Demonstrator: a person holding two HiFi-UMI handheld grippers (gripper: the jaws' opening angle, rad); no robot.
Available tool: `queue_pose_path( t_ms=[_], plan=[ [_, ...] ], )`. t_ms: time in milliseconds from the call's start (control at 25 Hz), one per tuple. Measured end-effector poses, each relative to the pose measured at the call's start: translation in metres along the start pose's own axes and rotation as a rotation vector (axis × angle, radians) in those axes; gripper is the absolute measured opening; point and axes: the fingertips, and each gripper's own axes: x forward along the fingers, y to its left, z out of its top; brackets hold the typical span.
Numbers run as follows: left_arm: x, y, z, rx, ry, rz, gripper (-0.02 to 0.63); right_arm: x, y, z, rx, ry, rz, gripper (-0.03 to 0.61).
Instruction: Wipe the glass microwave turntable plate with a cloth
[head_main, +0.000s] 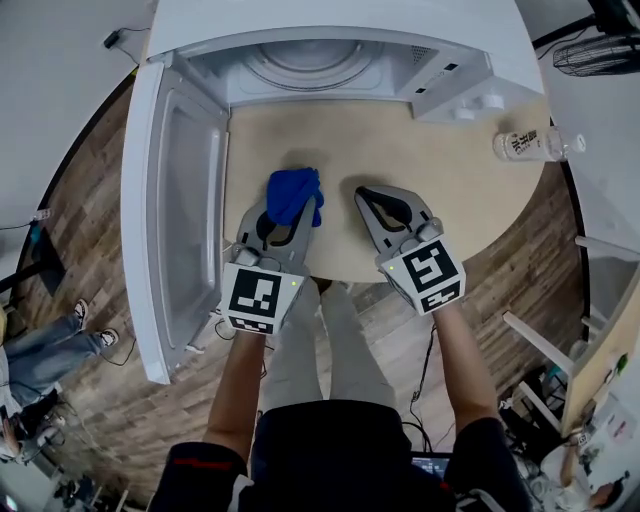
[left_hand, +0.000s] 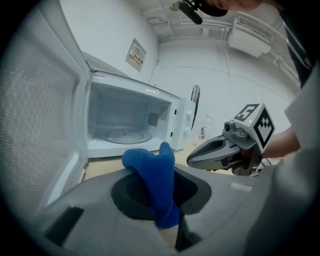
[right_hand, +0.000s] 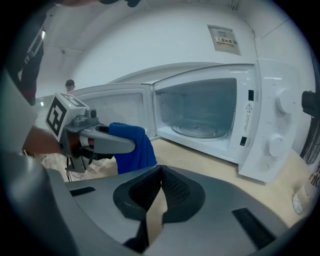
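1. Nearest to me, at the bottom of the head view, are the two forearms (head_main: 240, 390) of the person, each one carrying a claw toward the microwave (head_main: 330, 35).
2. My left claw (head_main: 290, 222) is grasping the blue cloth (head_main: 293, 192). In the left gripper view the cloth (left_hand: 152, 170) is pinched between the two pads and its loose end stands up above them.
3. My right claw (head_main: 372, 203) is clenched with nothing in it. In the right gripper view its pads (right_hand: 159, 172) meet at the tip, and only the counter shows in the slit below them.
4. Both claws are in front of the microwave opening, over the beige counter (head_main: 400, 150). The left one is nearer to the door, and the two claws are apart from each other.
5. The microwave door (head_main: 170, 200) is swung fully open, to the left of the oven cavity.
6. The glass turntable plate (head_main: 305, 60) lies flat on the floor of the microwave cavity, and neither claw touches it. The right gripper view shows it (right_hand: 200, 129) clearly.
7. On the counter, to the right of the microwave control panel, is a clear bottle (head_main: 530, 145) with a label.
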Motion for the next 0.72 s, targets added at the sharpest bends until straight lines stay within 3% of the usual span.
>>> queue_pose_path(
  t_ms=[360, 560, 720],
  plan=[
    [0.032, 0.025, -0.002, 0.064, -0.012, 0.032, 0.055, 0.039, -0.034, -0.009, -0.141, 0.045, 0.018, 0.011],
    [0.049, 0.03, -0.001, 0.151, -0.007, 0.033, 0.055, 0.057, -0.051, -0.006, -0.217, 0.05, 0.023, 0.011],
    [0.056, 0.037, 0.002, 0.192, -0.011, 0.033, 0.055, 0.07, -0.069, 0.001, -0.32, 0.035, -0.049, 0.011]
  ],
)
